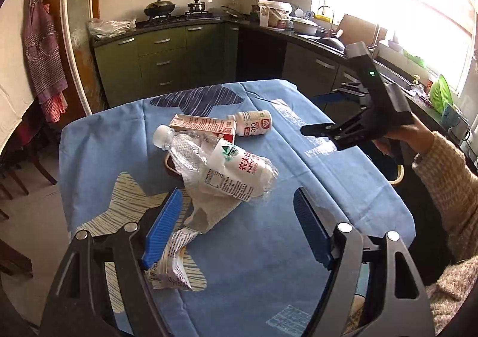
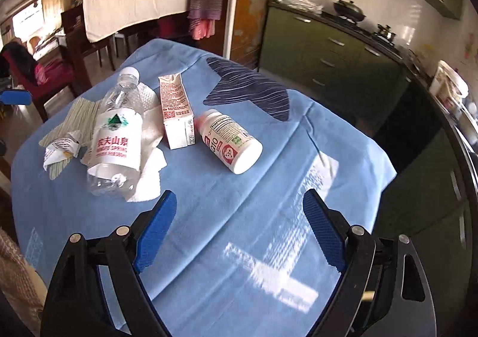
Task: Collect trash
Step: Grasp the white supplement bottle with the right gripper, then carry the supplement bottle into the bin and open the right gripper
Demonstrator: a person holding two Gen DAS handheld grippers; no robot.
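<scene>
Both grippers, left (image 1: 236, 208) and right (image 2: 239, 208), gape empty above the 农夫山泉 bottle (image 2: 115, 136) and Q10 bottle (image 2: 231, 142).

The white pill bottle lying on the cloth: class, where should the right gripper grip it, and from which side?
Grip the pill bottle across its round middle, coming from above with the right gripper open. It lies on its side, clear of the carton, so both long flanks are free; the flat ends are probably too far apart.

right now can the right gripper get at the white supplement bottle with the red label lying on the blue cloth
Probably yes: the right gripper is open and empty, and only bare blue cloth lies between it and the white supplement bottle, which lies clear of the carton.
</scene>
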